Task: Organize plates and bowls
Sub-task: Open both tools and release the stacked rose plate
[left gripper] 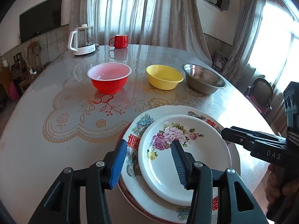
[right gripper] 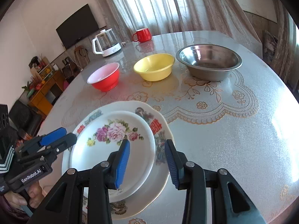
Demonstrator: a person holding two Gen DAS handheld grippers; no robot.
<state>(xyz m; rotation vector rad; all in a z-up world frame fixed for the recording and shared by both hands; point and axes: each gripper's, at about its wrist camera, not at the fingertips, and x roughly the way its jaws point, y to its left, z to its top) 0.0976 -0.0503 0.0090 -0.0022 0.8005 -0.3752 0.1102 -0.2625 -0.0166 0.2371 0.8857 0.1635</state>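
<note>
Three bowls [left gripper: 164, 76] line up behind stacked plates [left gripper: 186, 156].

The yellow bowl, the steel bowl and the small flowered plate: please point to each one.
yellow bowl [left gripper: 164, 76]: left wrist view, on its inner wall.
steel bowl [right gripper: 209, 58]: right wrist view, on its inside.
small flowered plate [right gripper: 97, 153]: right wrist view, on its bare white centre.

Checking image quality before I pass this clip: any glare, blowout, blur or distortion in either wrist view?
Left wrist view: the window is blown out white, the table bends with fisheye curvature, and the red mug mirrors in its glossy top. Right wrist view: a glare patch sits on the table at right, the flowered plate looks slightly soft, and the corners are vignetted black.
</note>
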